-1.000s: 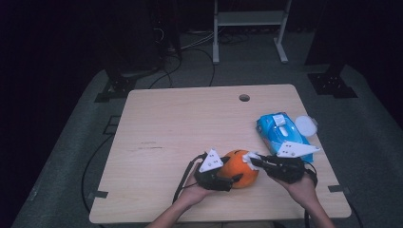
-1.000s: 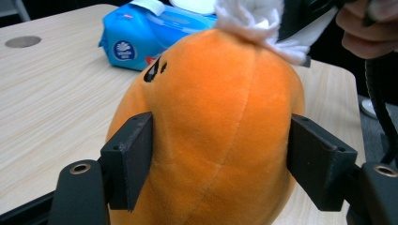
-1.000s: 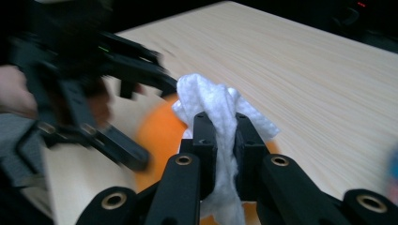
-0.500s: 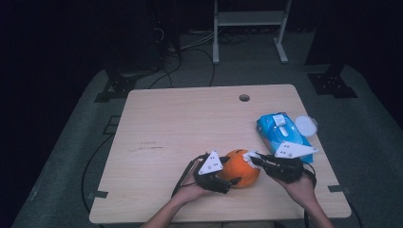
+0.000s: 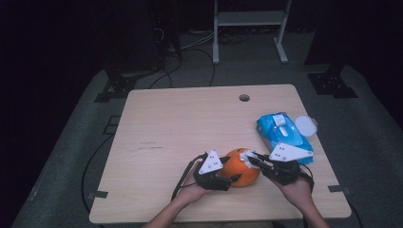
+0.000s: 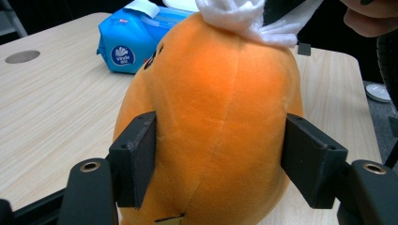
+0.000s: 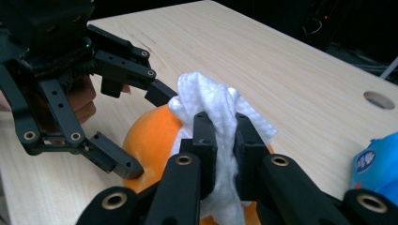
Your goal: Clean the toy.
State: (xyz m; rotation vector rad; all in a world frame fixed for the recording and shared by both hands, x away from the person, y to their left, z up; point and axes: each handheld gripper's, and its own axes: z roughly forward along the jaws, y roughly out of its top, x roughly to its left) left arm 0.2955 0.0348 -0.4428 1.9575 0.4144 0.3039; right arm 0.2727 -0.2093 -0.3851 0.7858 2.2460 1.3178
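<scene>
A round orange plush toy point(image 5: 242, 168) sits on the wooden table point(image 5: 190, 118) near its front edge. My left gripper point(image 5: 229, 170) comes at it from the left. Its jaws have just been closing with the plush point(image 6: 220, 108) between them, and both pads point(image 6: 138, 154) press into its sides. My right gripper point(image 5: 248, 158) reaches in from the right, shut on a bunched white wipe point(image 7: 206, 96). The wipe point(image 6: 234, 14) rests against the top of the plush point(image 7: 150, 136).
A blue pack of wipes point(image 5: 283, 130) lies at the table's right edge, with a white round lid point(image 5: 306, 125) beside it. A cable hole point(image 5: 244, 98) is near the far edge. Behind the table stand a metal frame point(image 5: 249, 19) and floor cables.
The left gripper's jaws sit tighter on the plush than half a second ago. Both hands stay about where they were.
</scene>
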